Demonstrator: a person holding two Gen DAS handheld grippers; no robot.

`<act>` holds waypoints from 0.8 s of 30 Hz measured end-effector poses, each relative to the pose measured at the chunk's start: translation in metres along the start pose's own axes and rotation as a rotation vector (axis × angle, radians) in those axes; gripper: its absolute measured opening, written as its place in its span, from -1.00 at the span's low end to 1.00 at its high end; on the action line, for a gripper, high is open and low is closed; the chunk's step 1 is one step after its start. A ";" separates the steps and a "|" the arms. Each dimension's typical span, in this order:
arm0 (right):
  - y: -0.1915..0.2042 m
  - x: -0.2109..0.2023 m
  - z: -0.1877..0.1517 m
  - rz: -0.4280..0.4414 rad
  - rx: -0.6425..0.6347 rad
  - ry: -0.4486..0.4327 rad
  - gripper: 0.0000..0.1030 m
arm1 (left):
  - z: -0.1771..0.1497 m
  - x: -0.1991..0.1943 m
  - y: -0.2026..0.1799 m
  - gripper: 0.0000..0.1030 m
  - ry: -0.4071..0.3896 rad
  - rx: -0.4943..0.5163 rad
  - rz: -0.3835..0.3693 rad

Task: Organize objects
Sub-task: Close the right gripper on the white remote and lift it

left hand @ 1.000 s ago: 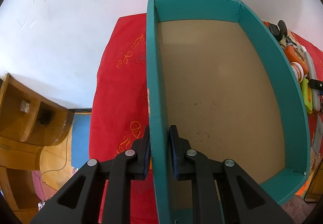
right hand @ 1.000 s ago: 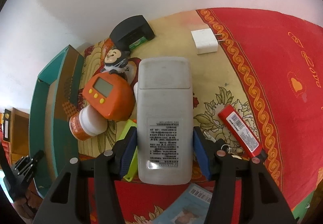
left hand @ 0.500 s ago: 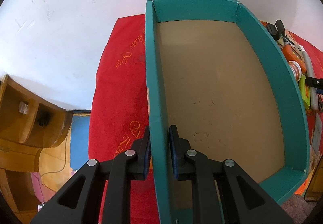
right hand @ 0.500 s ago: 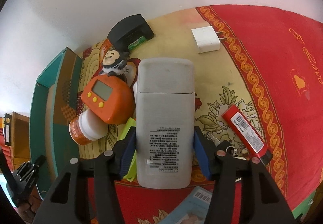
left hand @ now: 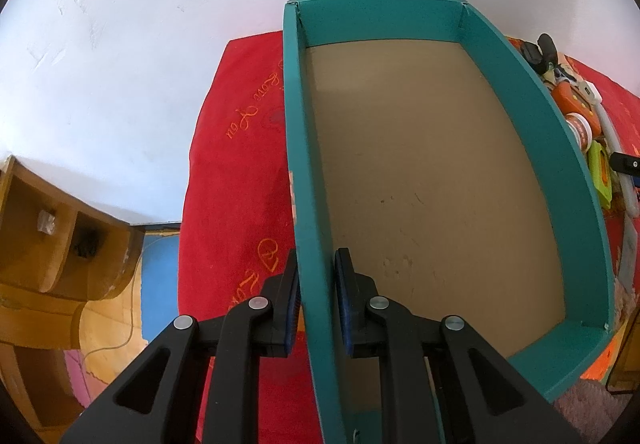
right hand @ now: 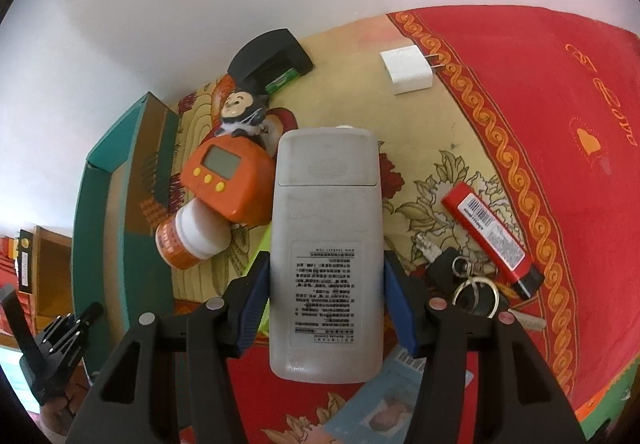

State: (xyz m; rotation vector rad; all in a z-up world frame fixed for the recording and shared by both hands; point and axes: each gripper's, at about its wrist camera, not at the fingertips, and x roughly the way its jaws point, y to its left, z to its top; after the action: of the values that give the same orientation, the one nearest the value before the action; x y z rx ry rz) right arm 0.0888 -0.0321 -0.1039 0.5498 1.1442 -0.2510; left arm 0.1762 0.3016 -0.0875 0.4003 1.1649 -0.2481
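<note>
My left gripper (left hand: 316, 268) is shut on the left wall of an open teal box (left hand: 308, 164) with a bare brown floor; one pad is outside the wall and one inside. My right gripper (right hand: 326, 272) is shut on a grey-white remote control (right hand: 326, 204), held back side up with its printed label showing, above the patterned bedcover. The teal box (right hand: 100, 204) stands to the left of the remote, and the left gripper's black body (right hand: 60, 336) shows at its near end.
Left of the remote lie an orange timer (right hand: 226, 180), an orange-and-white pill bottle (right hand: 188, 244), a monkey figure (right hand: 242, 112) and a black charger (right hand: 272, 58). A white plug (right hand: 406, 70), a red tube (right hand: 492, 240) and keys (right hand: 460, 280) lie to the right. A booklet (right hand: 384, 404) is nearest.
The remote sits slightly lower in the right wrist view and the keys show more beside it. The left gripper and the box have not moved.
</note>
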 end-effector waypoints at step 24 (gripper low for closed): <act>0.011 0.015 -0.003 -0.018 -0.009 0.022 0.08 | -0.022 -0.012 0.024 -0.63 0.128 -0.041 -0.201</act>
State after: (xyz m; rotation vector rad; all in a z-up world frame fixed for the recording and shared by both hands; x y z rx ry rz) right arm 0.0976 -0.0197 -0.1155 0.5354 1.1712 -0.2563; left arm 0.1626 0.3328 -0.0795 0.2660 1.3354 -0.3772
